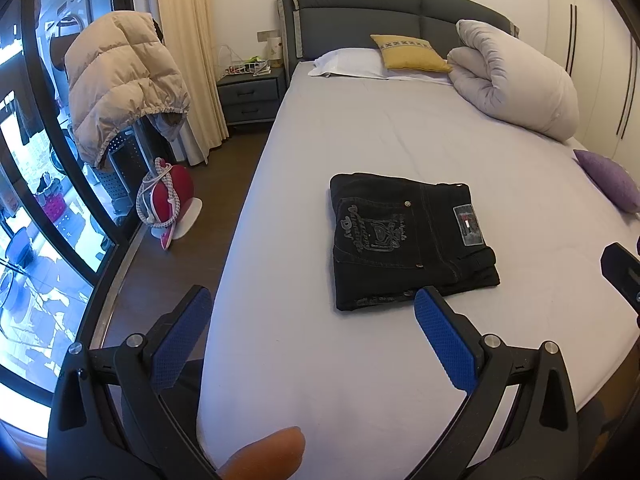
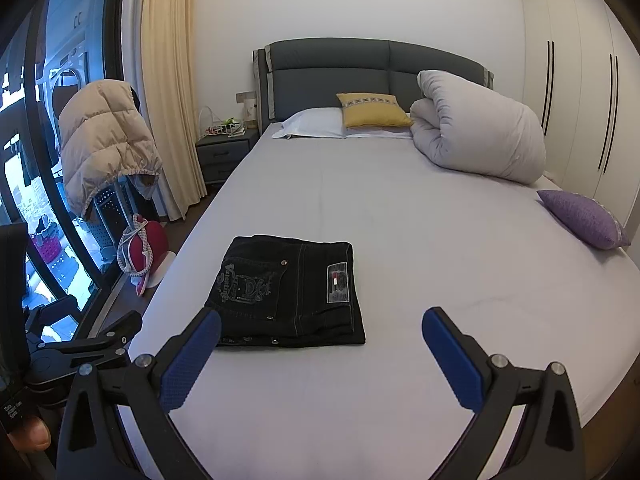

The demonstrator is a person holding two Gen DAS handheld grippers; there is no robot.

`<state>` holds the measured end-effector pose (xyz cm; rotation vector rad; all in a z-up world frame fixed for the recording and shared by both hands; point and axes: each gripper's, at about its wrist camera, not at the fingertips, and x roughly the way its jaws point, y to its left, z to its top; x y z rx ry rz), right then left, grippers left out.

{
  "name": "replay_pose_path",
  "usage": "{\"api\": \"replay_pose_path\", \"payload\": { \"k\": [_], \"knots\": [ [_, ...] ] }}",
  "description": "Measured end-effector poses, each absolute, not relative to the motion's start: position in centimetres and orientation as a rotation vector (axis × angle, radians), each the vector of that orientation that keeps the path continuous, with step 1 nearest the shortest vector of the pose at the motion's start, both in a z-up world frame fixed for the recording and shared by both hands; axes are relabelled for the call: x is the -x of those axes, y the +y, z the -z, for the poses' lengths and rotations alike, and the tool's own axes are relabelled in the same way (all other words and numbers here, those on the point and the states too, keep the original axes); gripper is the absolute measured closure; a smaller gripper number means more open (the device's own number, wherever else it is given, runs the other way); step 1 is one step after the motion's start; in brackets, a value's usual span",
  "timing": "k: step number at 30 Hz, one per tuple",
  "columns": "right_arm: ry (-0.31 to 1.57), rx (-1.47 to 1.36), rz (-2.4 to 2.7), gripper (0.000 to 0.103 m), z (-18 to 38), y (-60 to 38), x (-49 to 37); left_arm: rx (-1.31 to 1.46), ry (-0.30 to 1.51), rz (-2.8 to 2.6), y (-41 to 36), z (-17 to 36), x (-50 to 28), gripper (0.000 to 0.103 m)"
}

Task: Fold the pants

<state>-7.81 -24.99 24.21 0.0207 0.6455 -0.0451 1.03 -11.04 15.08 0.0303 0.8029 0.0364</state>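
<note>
Black jeans (image 1: 408, 240) lie folded into a compact rectangle on the pale bed sheet (image 1: 400, 140), back pocket embroidery and waist label facing up. They also show in the right wrist view (image 2: 288, 292). My left gripper (image 1: 312, 300) is open and empty, held above the bed's near edge, just short of the jeans. My right gripper (image 2: 322, 320) is open and empty, held to the right of the jeans' near edge. The right gripper's body shows at the left wrist view's right edge (image 1: 622, 276). The left gripper's body shows at the right wrist view's lower left (image 2: 80, 344).
A rolled white duvet (image 2: 476, 128), a yellow cushion (image 2: 372, 110) and a white pillow (image 2: 316, 122) lie at the headboard. A purple cushion (image 2: 584, 218) sits at the bed's right side. A nightstand (image 1: 250, 96), a puffer jacket (image 1: 120, 80) and a red iron (image 1: 168, 200) stand left.
</note>
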Motion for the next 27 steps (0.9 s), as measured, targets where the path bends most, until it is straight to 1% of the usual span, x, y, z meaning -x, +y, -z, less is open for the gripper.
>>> {"api": "replay_pose_path", "payload": {
  "k": [27],
  "knots": [
    [0.664, -0.024, 0.03, 0.0, -22.8, -25.1, 8.4, -0.027, 0.817, -0.025, -11.1, -14.4, -1.1, 0.0]
  ]
}}
